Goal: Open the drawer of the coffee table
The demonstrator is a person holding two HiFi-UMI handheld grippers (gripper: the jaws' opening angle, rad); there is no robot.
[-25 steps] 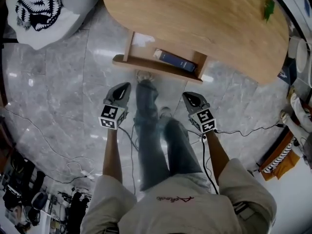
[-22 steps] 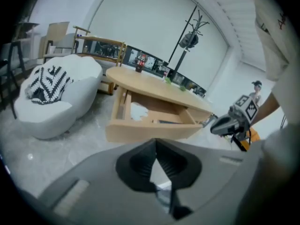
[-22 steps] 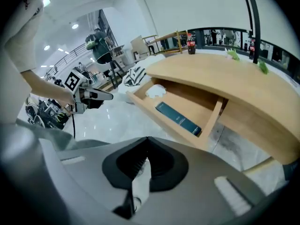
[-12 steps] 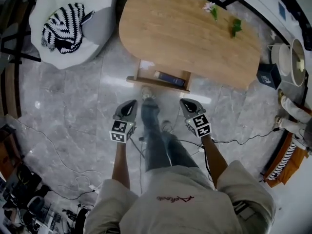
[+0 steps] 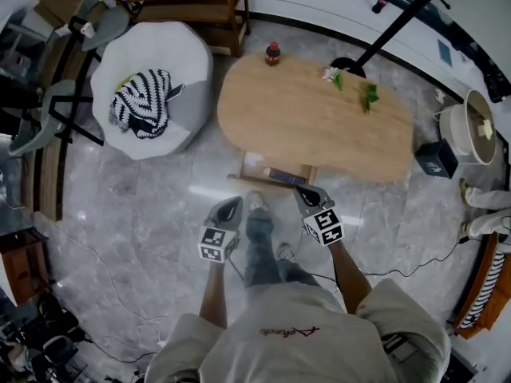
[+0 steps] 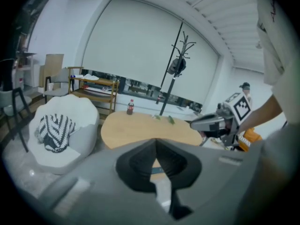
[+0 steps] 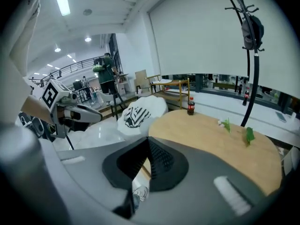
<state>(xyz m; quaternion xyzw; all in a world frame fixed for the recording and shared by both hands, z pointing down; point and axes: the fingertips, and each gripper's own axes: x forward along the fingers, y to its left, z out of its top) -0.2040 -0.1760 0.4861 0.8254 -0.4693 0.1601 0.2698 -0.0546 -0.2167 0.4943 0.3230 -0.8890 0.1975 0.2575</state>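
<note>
Plainly, the left claw (image 5: 234, 203) and right claw (image 5: 302, 191) are both closed and empty. The drawer (image 5: 259, 171) juts from under the surface (image 5: 319, 126), ahead of and below both claws, lying crosswise and nearer the right one

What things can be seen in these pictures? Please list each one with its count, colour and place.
coffee table: one, light wood, middle of the grey floor
drawer: one, wood, pulled open on the table's near side
book: one, dark blue, in the drawer
bottle: one, dark with red label, table's far edge
sprigs: two, green, on the table
beanbag chair: one, white and grey, left of the table
striped cloth: one, black and white, on the beanbag chair
coat stand: one, black, behind the table
left gripper: one, grey, shut, empty
right gripper: one, grey, shut, empty
</note>
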